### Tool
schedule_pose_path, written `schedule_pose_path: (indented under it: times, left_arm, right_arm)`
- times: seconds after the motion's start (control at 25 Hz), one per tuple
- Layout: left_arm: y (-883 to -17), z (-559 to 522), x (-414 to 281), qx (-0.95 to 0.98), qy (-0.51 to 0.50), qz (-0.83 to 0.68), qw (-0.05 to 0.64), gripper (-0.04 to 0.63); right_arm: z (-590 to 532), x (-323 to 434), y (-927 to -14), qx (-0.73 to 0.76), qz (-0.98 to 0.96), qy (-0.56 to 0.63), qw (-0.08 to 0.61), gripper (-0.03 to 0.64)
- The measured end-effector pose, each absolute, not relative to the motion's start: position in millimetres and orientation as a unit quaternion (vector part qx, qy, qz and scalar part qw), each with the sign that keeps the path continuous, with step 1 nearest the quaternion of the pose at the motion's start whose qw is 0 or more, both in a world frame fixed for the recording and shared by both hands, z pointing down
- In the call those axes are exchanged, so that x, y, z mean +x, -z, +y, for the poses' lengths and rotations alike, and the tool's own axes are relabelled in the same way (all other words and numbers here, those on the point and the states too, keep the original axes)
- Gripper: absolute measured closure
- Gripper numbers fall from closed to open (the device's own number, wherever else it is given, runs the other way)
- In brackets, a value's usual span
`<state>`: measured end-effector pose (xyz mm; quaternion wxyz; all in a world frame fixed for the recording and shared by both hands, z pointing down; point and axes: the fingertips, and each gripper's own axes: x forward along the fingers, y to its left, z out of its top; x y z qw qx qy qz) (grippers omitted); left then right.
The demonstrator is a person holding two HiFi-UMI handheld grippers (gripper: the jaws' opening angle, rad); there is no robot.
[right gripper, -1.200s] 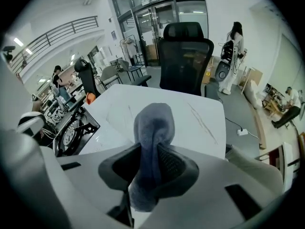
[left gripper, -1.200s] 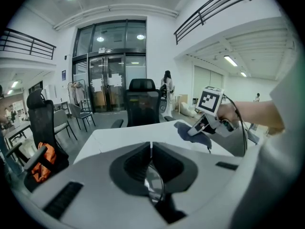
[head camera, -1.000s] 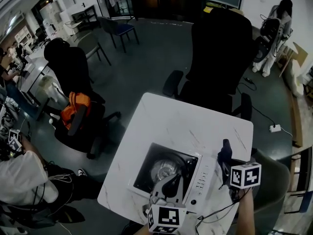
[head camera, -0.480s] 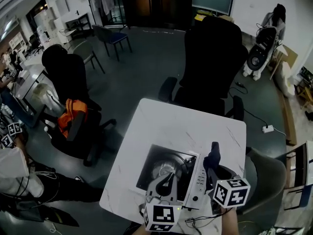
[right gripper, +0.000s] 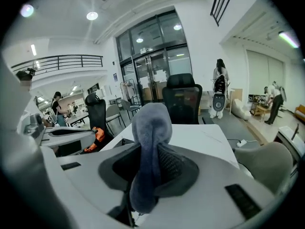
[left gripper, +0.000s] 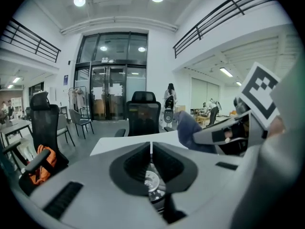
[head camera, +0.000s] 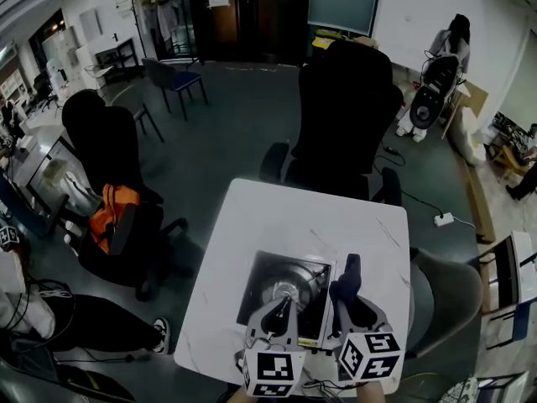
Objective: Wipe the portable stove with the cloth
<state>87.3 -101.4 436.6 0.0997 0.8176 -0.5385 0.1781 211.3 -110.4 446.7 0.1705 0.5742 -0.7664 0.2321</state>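
Head view: the portable stove (head camera: 256,299) is being shown on the near part of the white table (head camera: 310,212). The left gripper (head camera: 285,306) is being held over the stove's near edge and pointed at the round burner (head camera: 282,287); contact with the stove cannot be told. The right gripper (head camera: 345,287) is being held just to its right, over the stove's right side, with the cloth (head camera: 351,267) sticking out far of its tips. A black office chair (head camera: 348,107) is being shown at the table's far side.

Left gripper view: the jaws are being pressed together with nothing between them. The burner is being glimpsed below them, the cloth at the right.

Right gripper view: the jaws are being clamped on the grey-blue cloth, bunched and standing up past the tips. The table is being shown beyond.
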Motion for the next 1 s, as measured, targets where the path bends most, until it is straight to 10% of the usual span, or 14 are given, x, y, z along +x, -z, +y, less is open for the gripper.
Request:
schedule_pose_path:
  times: [1.0]
  left_arm:
    - [-403, -64, 43, 0.847, -0.146, -0.505, 0.071, 0.574]
  right_arm:
    - [-32, 148, -427, 0.624, -0.735, -0.222, 0.147, 0.512]
